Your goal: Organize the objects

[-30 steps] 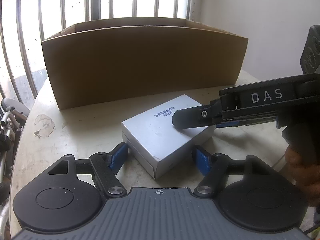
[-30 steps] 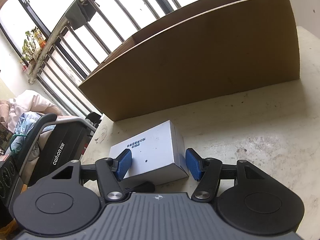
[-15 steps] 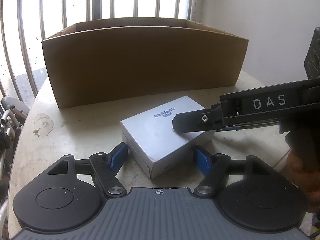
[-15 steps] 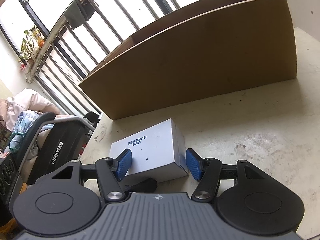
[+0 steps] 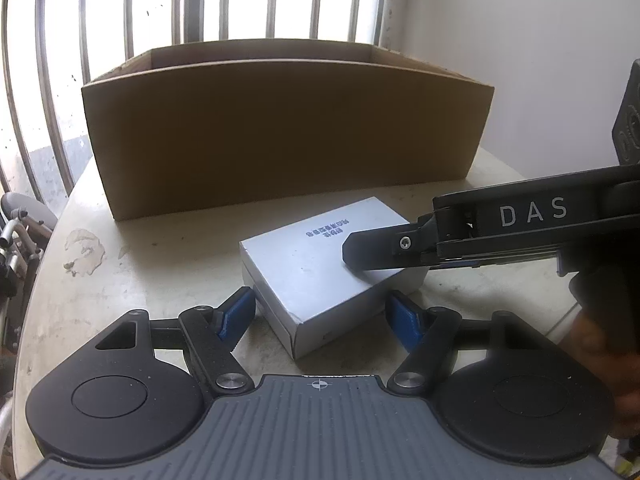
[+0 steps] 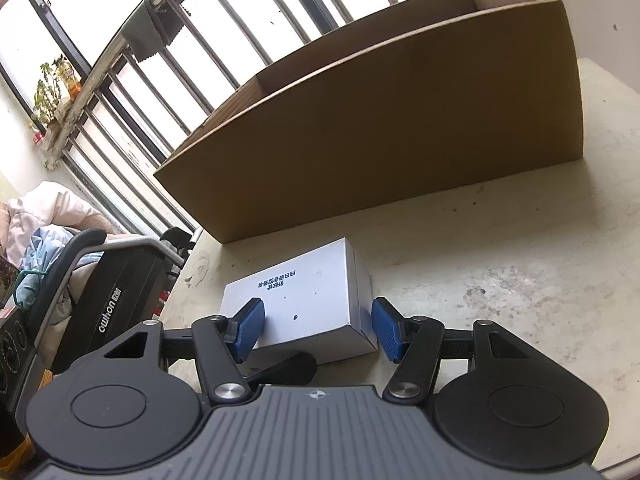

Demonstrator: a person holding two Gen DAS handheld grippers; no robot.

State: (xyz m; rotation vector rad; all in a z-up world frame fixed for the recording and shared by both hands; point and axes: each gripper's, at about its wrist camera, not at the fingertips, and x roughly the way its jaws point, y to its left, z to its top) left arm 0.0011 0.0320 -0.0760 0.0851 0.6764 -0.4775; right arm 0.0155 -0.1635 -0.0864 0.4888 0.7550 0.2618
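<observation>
A small white box with blue print lies flat on the pale table, in front of a large open cardboard box. My left gripper is open, its blue pads either side of the white box's near corner, not gripping. My right gripper is open around the white box from the side; one pad lies over its top, the other beside its right edge. The right gripper's black arm marked DAS reaches over the white box in the left wrist view. The cardboard box stands just behind.
The stained round table extends to the right. A black case marked cuwhon and bundled cloth stand off the table's left edge. A barred window is behind the cardboard box, a white wall at the right.
The white box has shifted slightly nearer my left gripper's pads. The right gripper has edged a little further over the box. Both stay open.
</observation>
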